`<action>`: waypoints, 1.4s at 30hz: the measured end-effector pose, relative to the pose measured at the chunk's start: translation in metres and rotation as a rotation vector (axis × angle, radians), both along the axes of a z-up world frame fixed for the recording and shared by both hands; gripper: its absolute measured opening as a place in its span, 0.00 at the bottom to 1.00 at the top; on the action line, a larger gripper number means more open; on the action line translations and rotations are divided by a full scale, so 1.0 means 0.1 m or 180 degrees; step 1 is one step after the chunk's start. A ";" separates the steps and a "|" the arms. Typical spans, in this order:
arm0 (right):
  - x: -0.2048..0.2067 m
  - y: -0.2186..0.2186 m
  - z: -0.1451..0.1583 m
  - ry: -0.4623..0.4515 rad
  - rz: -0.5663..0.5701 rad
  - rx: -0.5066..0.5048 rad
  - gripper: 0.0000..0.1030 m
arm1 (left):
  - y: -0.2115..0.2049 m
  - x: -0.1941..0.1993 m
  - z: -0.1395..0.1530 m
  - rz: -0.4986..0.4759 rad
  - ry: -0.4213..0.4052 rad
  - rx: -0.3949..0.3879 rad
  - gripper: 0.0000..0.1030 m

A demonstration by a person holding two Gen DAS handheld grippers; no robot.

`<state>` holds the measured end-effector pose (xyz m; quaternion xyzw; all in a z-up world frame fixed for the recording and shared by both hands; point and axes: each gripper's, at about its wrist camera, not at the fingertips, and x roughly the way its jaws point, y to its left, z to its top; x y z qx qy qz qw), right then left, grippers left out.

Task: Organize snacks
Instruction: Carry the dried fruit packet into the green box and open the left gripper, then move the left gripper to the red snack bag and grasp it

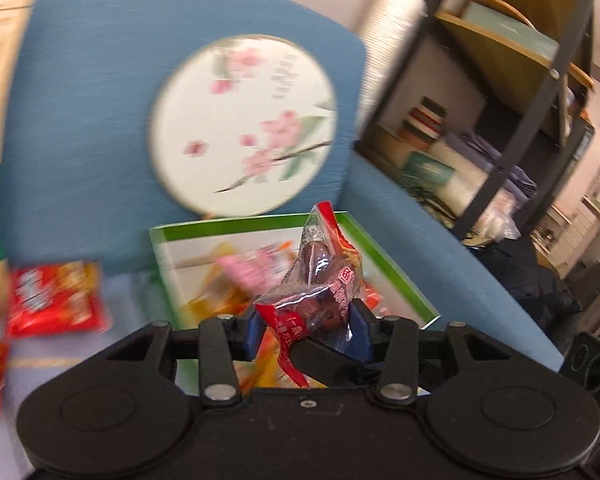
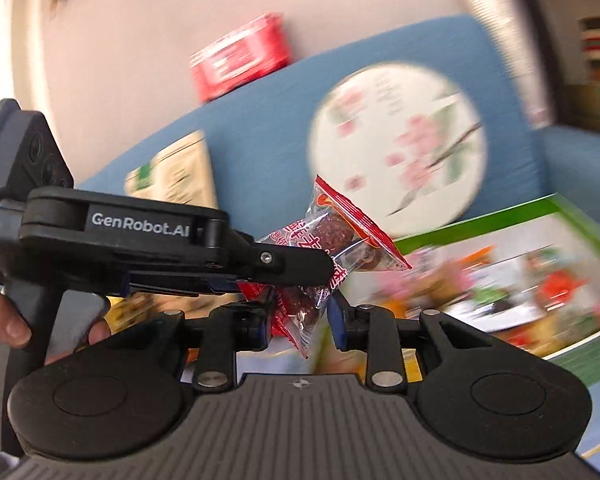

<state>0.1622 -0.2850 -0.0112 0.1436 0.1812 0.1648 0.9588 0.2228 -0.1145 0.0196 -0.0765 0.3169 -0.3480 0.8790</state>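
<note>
One snack packet (image 2: 332, 248) hangs in the air, long axis upright. Left tongs (image 2: 320, 270) clamp its middle from the side; right tongs (image 2: 300, 322) stand apart around its lower tail. Green box (image 2: 580, 216) lies just beyond.
</note>
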 end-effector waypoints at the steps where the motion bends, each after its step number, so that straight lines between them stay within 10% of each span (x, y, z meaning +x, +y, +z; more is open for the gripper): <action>1: 0.01 -0.08 0.00 -0.0001 -0.0077 -0.0014 0.48 | -0.10 0.04 -0.01 -0.0039 0.0015 -0.0015 0.63; 11: 0.03 -0.57 -0.09 0.0105 -0.0775 -0.0190 0.48 | -0.90 0.32 -0.18 -0.0416 0.0082 -0.0037 0.68; 14: 0.11 -0.56 -0.19 0.0249 -0.0871 -0.0542 0.51 | -1.04 0.33 -0.28 -0.0360 0.0000 0.0146 0.97; 18: 0.22 -0.48 -0.33 0.0482 -0.1070 -0.1056 0.55 | -0.92 0.27 -0.38 -0.0130 -0.0098 0.0282 1.00; 23: 0.06 -0.43 -0.20 0.0070 -0.0959 -0.0966 0.53 | -0.65 0.23 -0.36 0.0019 -0.0104 0.0302 1.00; 28: 0.17 -0.42 -0.34 0.0319 -0.0937 -0.1076 0.50 | -0.47 0.15 -0.31 0.0171 -0.0105 0.0393 1.00; 42: -0.07 0.32 -0.22 -0.0207 -0.0130 -0.0891 0.94 | 0.31 -0.11 -0.26 0.0641 -0.0026 0.0741 1.00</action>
